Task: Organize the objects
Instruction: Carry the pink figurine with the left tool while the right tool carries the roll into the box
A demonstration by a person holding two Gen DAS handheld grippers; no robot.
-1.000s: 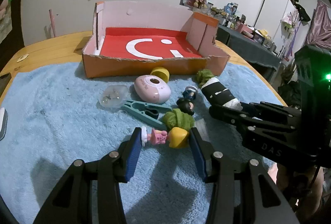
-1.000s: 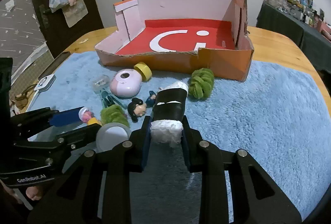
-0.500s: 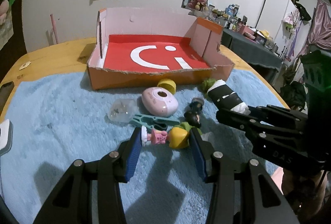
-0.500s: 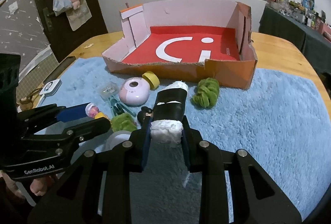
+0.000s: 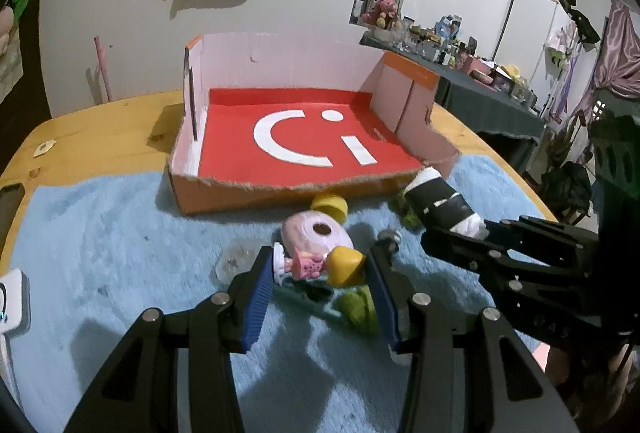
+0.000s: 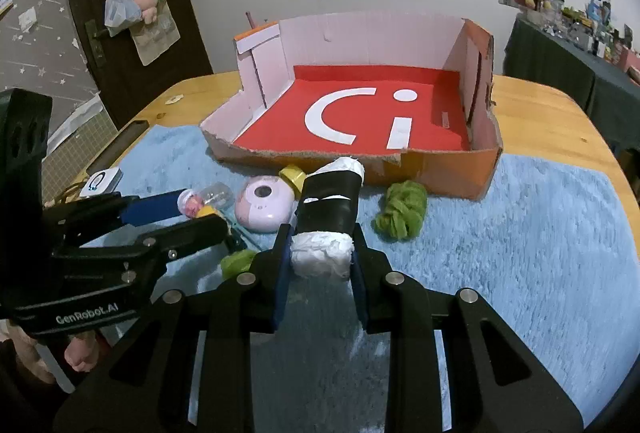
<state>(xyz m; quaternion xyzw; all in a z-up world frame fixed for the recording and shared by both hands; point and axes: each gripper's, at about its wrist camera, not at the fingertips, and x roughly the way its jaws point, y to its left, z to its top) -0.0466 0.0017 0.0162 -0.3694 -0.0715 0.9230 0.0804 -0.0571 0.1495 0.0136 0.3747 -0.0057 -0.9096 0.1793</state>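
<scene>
My left gripper (image 5: 320,269) is shut on a small doll (image 5: 320,265) with a pink dress and yellow hair, held above the blue towel (image 5: 100,253). My right gripper (image 6: 320,253) is shut on a black roll with white ends (image 6: 328,209), also lifted; the roll shows in the left wrist view (image 5: 440,205). An open cardboard box (image 6: 440,169) with a red floor stands behind the towel, empty; it also shows in the left wrist view (image 5: 224,197). The left gripper with the doll (image 6: 192,203) shows in the right wrist view.
On the towel lie a pink oval case (image 6: 262,207), a yellow cap (image 6: 292,175), a clear capsule (image 6: 218,195), a teal clothespin (image 5: 312,299) and green wool balls (image 6: 402,211) (image 6: 238,261). A white device (image 6: 100,183) sits at the left edge.
Both grippers have lifted and moved forward toward the box, the left with the doll, the right with the roll. The box looks closer and larger.
</scene>
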